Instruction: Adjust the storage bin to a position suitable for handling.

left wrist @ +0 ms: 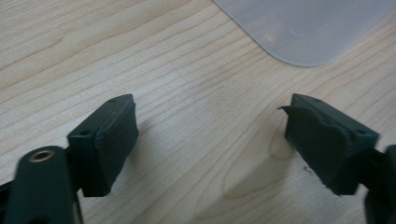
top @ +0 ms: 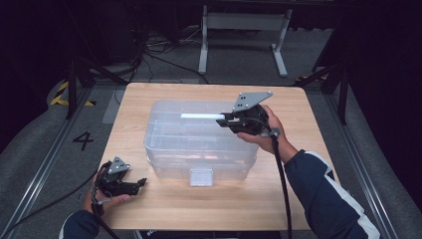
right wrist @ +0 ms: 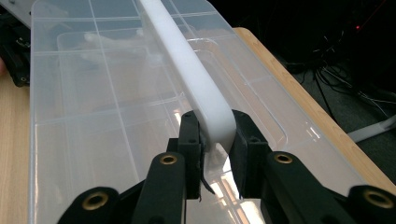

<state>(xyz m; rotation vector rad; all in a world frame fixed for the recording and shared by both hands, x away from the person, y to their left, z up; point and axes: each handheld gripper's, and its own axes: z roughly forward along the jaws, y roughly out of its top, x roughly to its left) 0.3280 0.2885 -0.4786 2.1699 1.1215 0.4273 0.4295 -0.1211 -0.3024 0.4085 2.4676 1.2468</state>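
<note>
At the middle of the bench [top: 164, 209] sits our clear box [top: 199, 144]; our right claw [right wrist: 217, 140], at two o'clock, is clenched on its white handle [right wrist: 187, 60]. Lifting remains. Our left claw [left wrist: 210, 140] waits released at seven o'clock.

right gripper [top: 222, 119] clamped on the white handle [top: 199, 116] of a clear box [top: 164, 144], left gripper [top: 141, 182] on the table [top: 298, 164]

clear box [top: 199, 144], white handle [top: 201, 116], black claw [top: 224, 119]
</note>
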